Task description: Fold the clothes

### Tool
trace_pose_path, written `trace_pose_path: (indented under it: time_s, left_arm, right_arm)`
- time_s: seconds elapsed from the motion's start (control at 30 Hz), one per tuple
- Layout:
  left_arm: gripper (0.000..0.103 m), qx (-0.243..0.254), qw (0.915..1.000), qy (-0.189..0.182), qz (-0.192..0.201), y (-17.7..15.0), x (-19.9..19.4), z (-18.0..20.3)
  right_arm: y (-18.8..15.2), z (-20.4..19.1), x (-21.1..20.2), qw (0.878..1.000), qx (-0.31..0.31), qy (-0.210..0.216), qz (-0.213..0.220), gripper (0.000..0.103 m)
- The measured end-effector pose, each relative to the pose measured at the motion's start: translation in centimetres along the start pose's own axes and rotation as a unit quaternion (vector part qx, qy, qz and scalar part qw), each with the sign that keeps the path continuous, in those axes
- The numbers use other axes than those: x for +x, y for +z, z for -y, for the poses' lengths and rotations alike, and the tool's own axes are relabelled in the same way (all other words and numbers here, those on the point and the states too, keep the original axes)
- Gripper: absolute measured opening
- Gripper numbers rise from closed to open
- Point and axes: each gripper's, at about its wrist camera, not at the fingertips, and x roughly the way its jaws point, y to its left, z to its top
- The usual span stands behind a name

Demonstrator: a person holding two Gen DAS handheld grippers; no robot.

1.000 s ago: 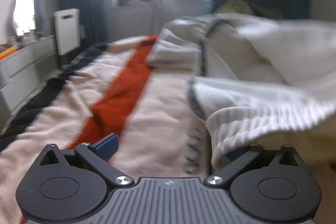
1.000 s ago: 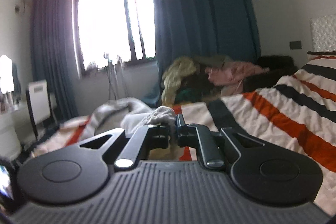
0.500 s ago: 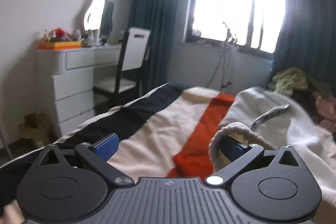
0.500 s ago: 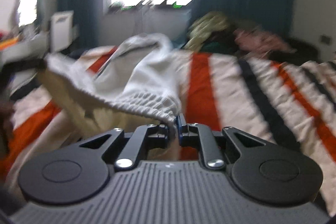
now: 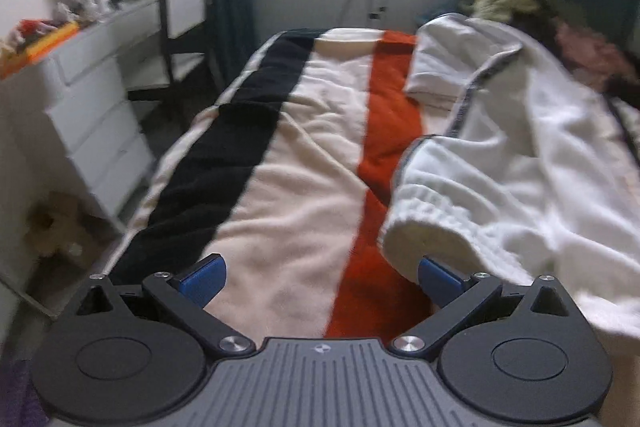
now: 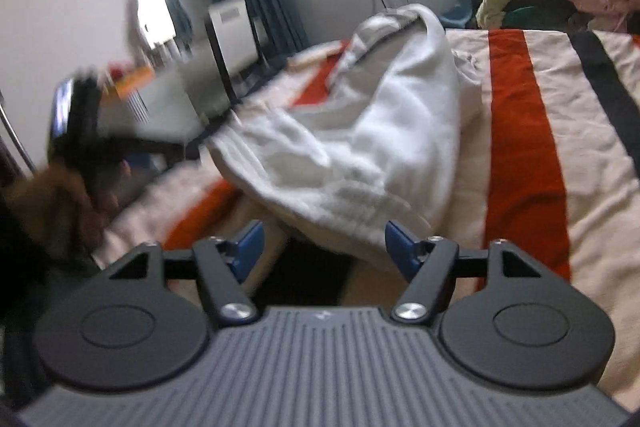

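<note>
A white sweatshirt [image 6: 360, 147] is being laid out on the striped blanket [image 5: 288, 187], and the step in hand looks like a release after a drop. The right gripper [image 6: 322, 247] is being opened, its blue pads spread with the ribbed hem just ahead of them, no longer pinched. The left gripper [image 5: 320, 277] is being held wide apart with nothing between its pads; the ribbed hem is lying just beside its right pad. The sweatshirt is seen rumpled and bunched across the blanket's orange stripe [image 5: 388, 115], with grey trim showing. A fresh grasp on an edge is probably being called for next, so the heap can be flattened.
</note>
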Motion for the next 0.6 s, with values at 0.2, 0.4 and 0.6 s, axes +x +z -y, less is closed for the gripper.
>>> trace_pose_path:
  time_s: [0.2, 0.4, 0.6]
  left_arm:
    - [0.103, -0.108, 0.9786, -0.175, -0.003, 0.6, 1.1, -2.4]
    - [0.102, -0.183, 0.9669, -0.178, -0.017, 2.4, 5.4, -1.5]
    - [0.087, -0.250, 0.9490, -0.166, -0.097, 1.1, 9.9, -2.3]
  right_arm:
    - [0.7, 5.5, 1.1, 0.977, 0.210, -0.003, 0.026, 0.071]
    - [-0.1, 8.5, 4.6, 0.950, 0.312, 0.013, -0.001, 0.071]
    - [-0.3, 7.7, 8.0, 0.960, 0.278, -0.009, -0.019, 0.071]
